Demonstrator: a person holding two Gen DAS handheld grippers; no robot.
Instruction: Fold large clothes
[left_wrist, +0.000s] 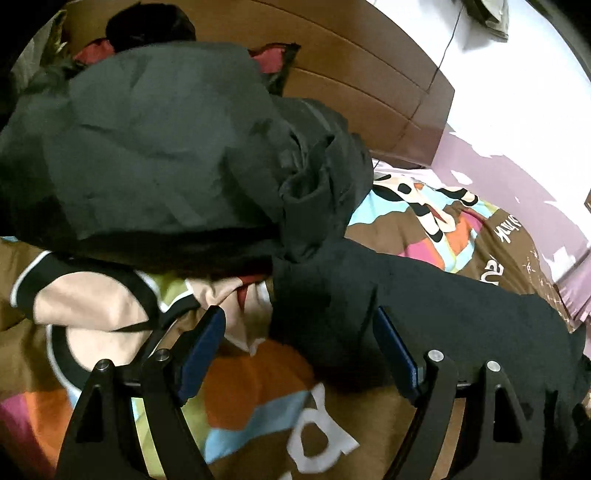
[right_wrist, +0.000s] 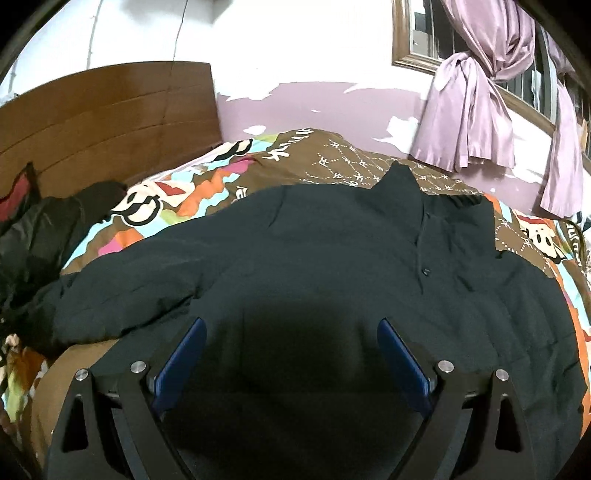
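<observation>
your left claw (left_wrist: 299, 325) and right claw (right_wrist: 291, 336) both gape apart, gripping nothing. the dark buttoned fleece jacket (right_wrist: 332, 258) lies flat on the brown cartoon-print bedspread (right_wrist: 332, 158); a crumpled grey-black coat (left_wrist: 147, 147) sits by the wooden headboard (left_wrist: 351, 74).

Wooden headboard (right_wrist: 107, 110), patterned bedspread (right_wrist: 229, 173), knotted lilac curtain (right_wrist: 469, 96).

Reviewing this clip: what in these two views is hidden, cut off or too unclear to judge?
- Dark coat, right wrist view: its lower hem is hidden behind the right claw; its far edge is cut off by the frame.
- Dark jacket heap, left wrist view: what lies beneath is covered; only a red scrap peeks out.
- Bedspread print near the left claw: blurred.
- Window, right wrist view: the curtain and frame edge hide most of it.
</observation>
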